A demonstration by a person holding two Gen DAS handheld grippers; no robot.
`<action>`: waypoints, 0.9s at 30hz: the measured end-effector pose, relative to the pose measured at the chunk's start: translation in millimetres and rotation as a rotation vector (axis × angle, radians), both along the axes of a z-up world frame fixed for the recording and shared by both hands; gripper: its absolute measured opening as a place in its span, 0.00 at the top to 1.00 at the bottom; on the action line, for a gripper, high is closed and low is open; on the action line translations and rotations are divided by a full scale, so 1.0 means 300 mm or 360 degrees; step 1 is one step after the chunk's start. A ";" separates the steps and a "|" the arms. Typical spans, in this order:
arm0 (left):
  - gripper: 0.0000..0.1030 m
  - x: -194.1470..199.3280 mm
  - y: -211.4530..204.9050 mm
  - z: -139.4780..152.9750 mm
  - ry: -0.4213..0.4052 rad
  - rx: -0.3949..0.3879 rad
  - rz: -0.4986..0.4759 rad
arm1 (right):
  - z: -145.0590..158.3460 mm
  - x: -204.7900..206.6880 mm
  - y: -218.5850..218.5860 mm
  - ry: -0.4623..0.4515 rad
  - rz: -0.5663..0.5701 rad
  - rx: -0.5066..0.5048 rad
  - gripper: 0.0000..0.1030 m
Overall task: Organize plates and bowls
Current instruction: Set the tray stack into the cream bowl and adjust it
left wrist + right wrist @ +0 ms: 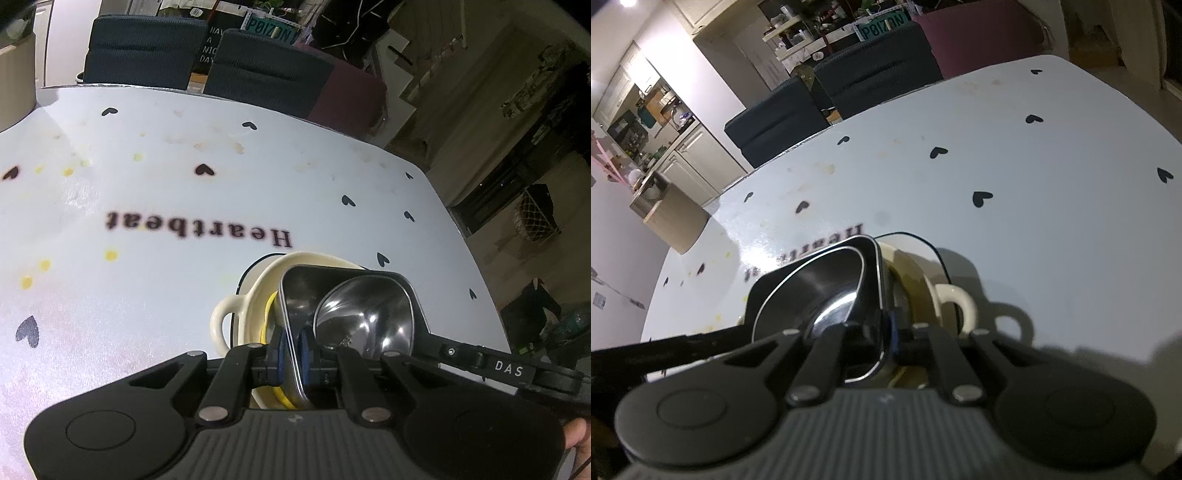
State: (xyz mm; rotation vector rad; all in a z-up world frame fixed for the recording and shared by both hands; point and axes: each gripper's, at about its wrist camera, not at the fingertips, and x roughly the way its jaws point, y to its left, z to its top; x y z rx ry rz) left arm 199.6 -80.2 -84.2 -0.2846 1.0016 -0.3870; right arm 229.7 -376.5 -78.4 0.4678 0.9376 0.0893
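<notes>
A shiny steel bowl with a squarish rim (354, 314) sits over a cream ceramic bowl with loop handles (236, 317) on the white table (147, 221). My left gripper (293, 350) is shut on the steel bowl's left rim, blue pads on both sides of it. In the right wrist view the steel bowl (820, 295) rests over the cream bowl (945, 299), and my right gripper (882, 343) is shut on the steel bowl's right rim. Something yellow (271, 314) shows inside the cream bowl.
The white table has black heart prints and the word "Heartbeat" (199, 229). Dark chairs (144, 51) and a maroon seat (351, 96) stand at its far edge. A tan bin (672, 218) stands off the table's left side. The other gripper's arm (498, 365) crosses at the right.
</notes>
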 end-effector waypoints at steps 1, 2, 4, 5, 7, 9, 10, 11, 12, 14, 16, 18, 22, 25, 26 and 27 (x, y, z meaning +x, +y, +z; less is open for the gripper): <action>0.91 -0.001 -0.001 0.000 0.0000 0.0000 0.0000 | -0.002 0.001 -0.001 0.0004 -0.0002 0.0004 0.94; 0.91 -0.001 0.000 0.000 0.0000 0.0001 -0.0001 | -0.001 0.000 -0.001 0.0004 -0.0002 0.0003 0.94; 0.91 0.000 -0.002 0.000 0.0000 0.0006 -0.0003 | 0.000 -0.002 0.003 0.0005 -0.0003 -0.0004 0.94; 0.91 0.000 -0.002 0.000 0.0001 0.0007 -0.0003 | 0.000 -0.004 0.002 0.0005 -0.0003 -0.0004 0.94; 0.91 0.001 -0.001 -0.001 0.0006 0.0006 -0.0002 | 0.002 -0.005 0.003 0.0005 -0.0002 -0.0005 0.94; 0.91 0.002 0.000 0.002 -0.0003 0.0012 0.0002 | 0.002 -0.006 0.001 0.0004 -0.0011 0.0006 0.91; 0.91 0.000 0.001 0.005 -0.0010 0.0015 0.0004 | 0.003 -0.007 -0.001 0.0004 -0.0014 0.0013 0.90; 0.90 0.000 0.003 0.007 -0.0015 0.0015 0.0003 | 0.008 -0.008 0.000 -0.0006 -0.0018 0.0011 0.90; 0.90 0.000 0.004 0.009 -0.0015 0.0010 0.0003 | 0.015 -0.012 -0.001 -0.0026 -0.0020 0.0006 0.90; 0.90 -0.002 0.007 0.011 -0.0015 0.0011 0.0007 | 0.028 -0.016 -0.005 -0.0055 -0.0019 0.0007 0.89; 0.90 -0.003 0.008 0.014 -0.0014 0.0021 0.0010 | 0.031 -0.018 -0.011 -0.0062 -0.0021 0.0023 0.89; 0.89 -0.004 0.008 0.021 -0.0012 0.0028 0.0017 | 0.034 -0.019 -0.010 -0.0069 -0.0020 0.0022 0.88; 0.71 -0.023 0.004 0.052 -0.0045 0.0045 0.0020 | 0.058 -0.036 -0.003 -0.0119 0.0005 -0.0011 0.79; 0.56 -0.054 0.002 0.091 -0.0089 0.0052 0.0019 | 0.093 -0.060 0.005 -0.0196 0.0036 -0.0060 0.64; 0.52 -0.067 0.001 0.107 -0.0112 0.0063 0.0026 | 0.105 -0.069 0.007 -0.0221 0.0040 -0.0078 0.58; 0.41 -0.080 0.001 0.122 -0.0137 0.0070 0.0035 | 0.122 -0.079 0.008 -0.0252 0.0048 -0.0100 0.54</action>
